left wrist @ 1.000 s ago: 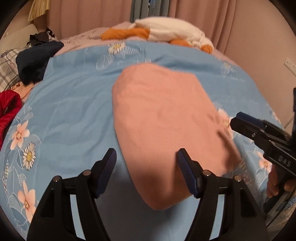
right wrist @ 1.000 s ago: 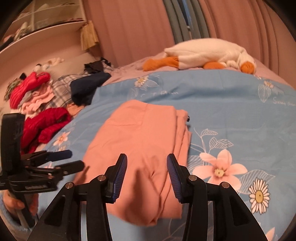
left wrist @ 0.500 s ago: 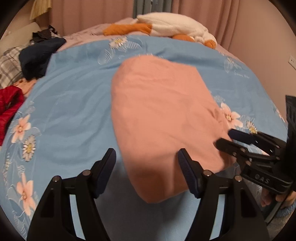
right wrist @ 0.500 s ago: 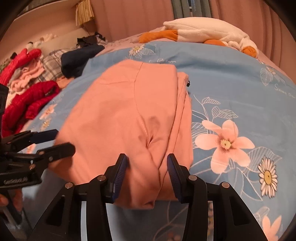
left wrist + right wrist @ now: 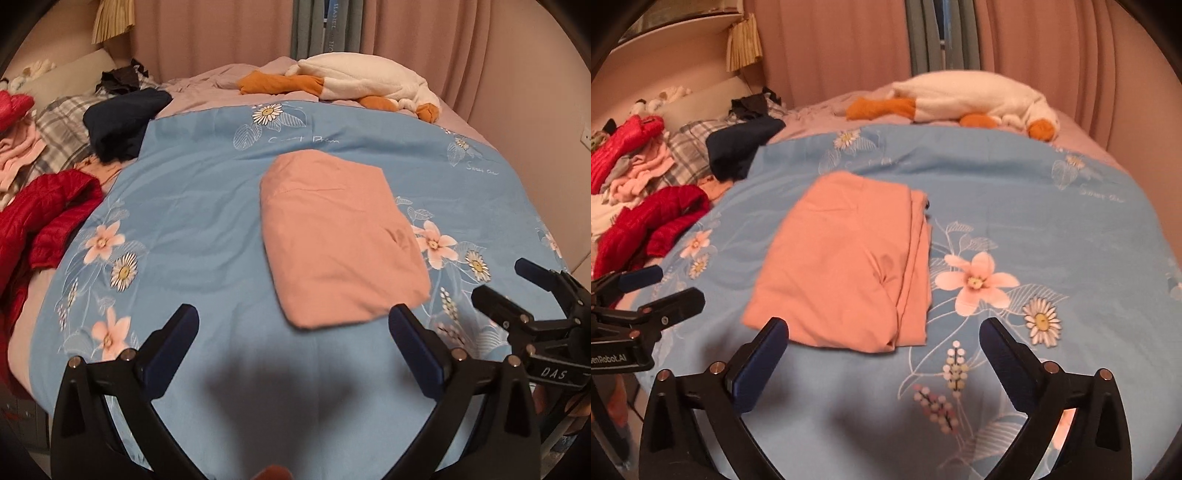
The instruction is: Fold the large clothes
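Both grippers are letting go: the left gripper (image 5: pixel 293 325) has its jaws opening wide with nothing between them, and the right gripper (image 5: pixel 882 338) likewise has its jaws opening, empty, hanging over the near edge of the bed. Neither pad touches cloth. The pink garment (image 5: pixel 340 240) lies on the blue flowered bedspread (image 5: pixel 192 206), roughly in the middle of the bed, folded into a compact rectangle with its layered edges stacked along the right side in the right wrist view. A small crease or dimple shows near that side, but the bundle looks flat and squared enough to count as finished, so this piece seems done. What is left, by my reading, is the pile at the left side of the bed: a red jacket (image 5: pixel 653 225), a dark blue garment (image 5: pixel 742 147), plaid cloth (image 5: pixel 62 125) and some pale pink things (image 5: pixel 639 173), all loose and unfolded. A white and orange plush toy (image 5: pixel 975 99) rests at the far end of the bed, well apart from the folded piece. The likely next step is to set the pink bundle aside or reach for one of the heaped clothes.
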Motion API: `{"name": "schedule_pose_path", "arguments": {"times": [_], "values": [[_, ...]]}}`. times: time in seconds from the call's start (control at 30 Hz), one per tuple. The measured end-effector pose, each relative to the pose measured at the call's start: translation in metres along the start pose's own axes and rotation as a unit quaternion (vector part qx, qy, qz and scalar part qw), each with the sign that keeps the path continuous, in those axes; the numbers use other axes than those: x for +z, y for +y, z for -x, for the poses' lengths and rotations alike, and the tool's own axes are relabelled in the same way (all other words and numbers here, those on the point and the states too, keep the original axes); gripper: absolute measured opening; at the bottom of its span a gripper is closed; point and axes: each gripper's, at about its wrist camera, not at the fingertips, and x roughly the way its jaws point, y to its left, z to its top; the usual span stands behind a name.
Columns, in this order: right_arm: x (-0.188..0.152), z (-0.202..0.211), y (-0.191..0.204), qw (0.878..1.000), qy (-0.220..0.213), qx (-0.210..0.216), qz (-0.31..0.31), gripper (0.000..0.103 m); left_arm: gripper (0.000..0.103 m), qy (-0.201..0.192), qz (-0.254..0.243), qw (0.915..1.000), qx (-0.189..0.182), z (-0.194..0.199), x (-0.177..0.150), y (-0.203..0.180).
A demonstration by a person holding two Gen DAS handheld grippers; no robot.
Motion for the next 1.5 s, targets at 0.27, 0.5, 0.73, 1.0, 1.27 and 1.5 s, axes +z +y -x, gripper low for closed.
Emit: {"name": "schedule_pose_path", "arguments": {"times": [0.27,0.5,0.73,1.0,1.27,1.5], "values": [[-0.006,0.021,0.006,1.000,-0.018,-0.018,0.001,0.102,0.103,-0.014,0.003,0.9997,0.021,0.026,-0.014,-0.002],[-0.013,0.021,0.018,1.000,-0.009,-0.017,0.010,0.102,0.103,-0.011,-0.002,0.9996,0.025,0.036,-0.024,-0.006],[-0.017,0.025,0.024,1.000,-0.010,-0.022,0.007,0.102,0.103,-0.012,-0.002,0.9996,0.026,0.040,-0.025,-0.007],[-0.017,0.027,0.024,1.000,-0.010,-0.025,0.006,0.102,0.103,-0.008,-0.001,0.9997,0.024,0.037,-0.023,-0.006],[-0.017,0.029,0.022,1.000,-0.010,-0.028,0.005,0.102,0.103,-0.006,0.001,0.9997,0.022,0.036,-0.023,-0.006],[-0.016,0.028,0.021,1.000,-0.009,-0.028,0.006,0.102,0.103,-0.007,0.000,0.9997,0.024,0.037,-0.024,-0.007]]}}
